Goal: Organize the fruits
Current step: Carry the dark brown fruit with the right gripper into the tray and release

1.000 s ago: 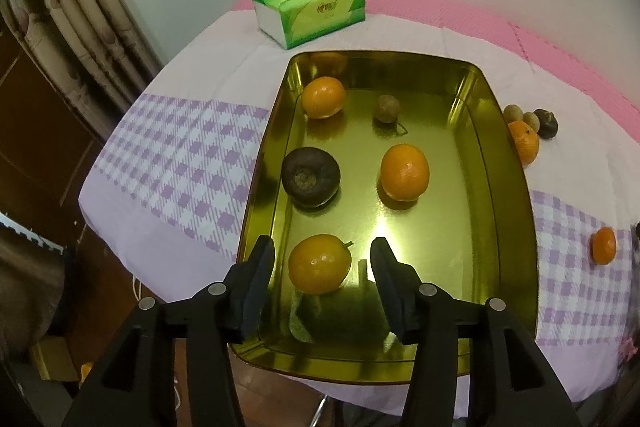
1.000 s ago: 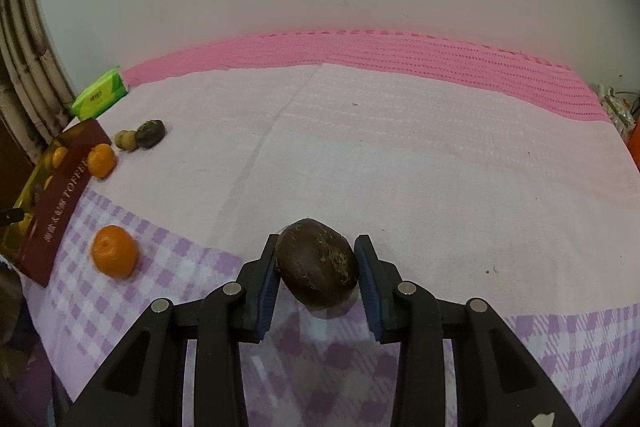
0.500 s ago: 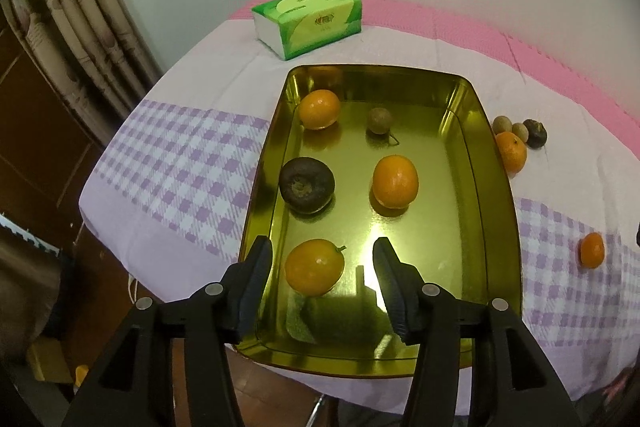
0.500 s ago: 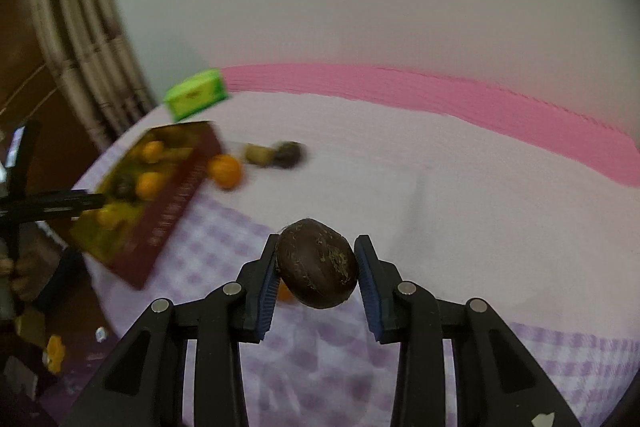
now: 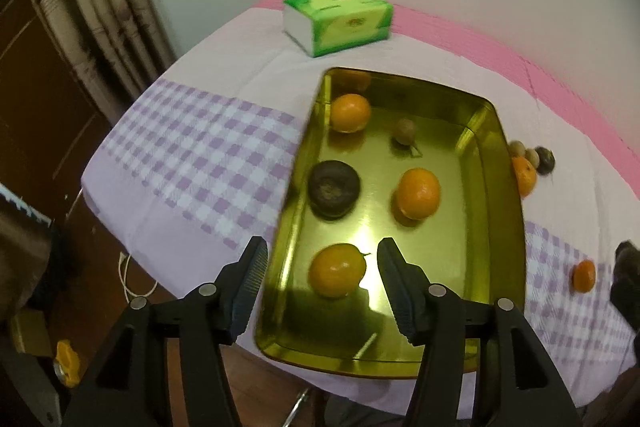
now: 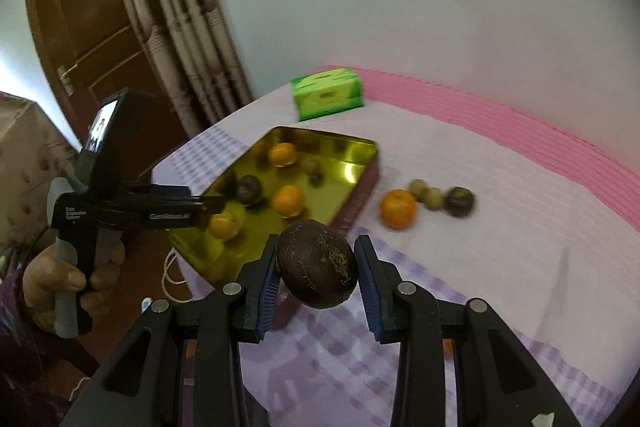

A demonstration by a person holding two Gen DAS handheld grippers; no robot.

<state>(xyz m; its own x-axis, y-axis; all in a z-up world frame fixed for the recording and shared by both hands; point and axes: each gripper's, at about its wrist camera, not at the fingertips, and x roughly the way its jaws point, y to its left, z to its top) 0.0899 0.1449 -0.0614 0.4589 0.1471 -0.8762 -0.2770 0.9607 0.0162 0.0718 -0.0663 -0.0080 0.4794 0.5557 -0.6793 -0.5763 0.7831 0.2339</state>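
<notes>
A gold tray (image 5: 508, 235) (image 6: 344, 139) lies at the table's left end and holds three oranges, a dark round fruit (image 5: 334, 189) and a small brown fruit (image 5: 405, 131). My left gripper (image 5: 320, 279) hovers over the tray's near end, its jaws opening, the nearest orange (image 5: 337, 269) lying loose on the tray below the gap. My right gripper (image 6: 316, 267) is shut on a dark brown passion fruit (image 6: 316, 264), held in the air just right of the tray's near corner. On the cloth lie an orange (image 6: 397, 209), two small pale fruits (image 6: 426, 193) and a dark fruit (image 6: 460, 201).
A green tissue box (image 5: 338, 21) (image 6: 327, 98) stands beyond the tray near the wall. Another orange (image 5: 584, 275) lies on the checked cloth right of the tray. A curtain (image 6: 180, 27) and wooden door stand left of the table. A hand (image 6: 64, 279) holds the left gripper's handle.
My left gripper's jaws have spread and drawn back from the nearest orange, which stays on the tray. My right gripper has swung left with the passion fruit, bringing the tray into its view.
</notes>
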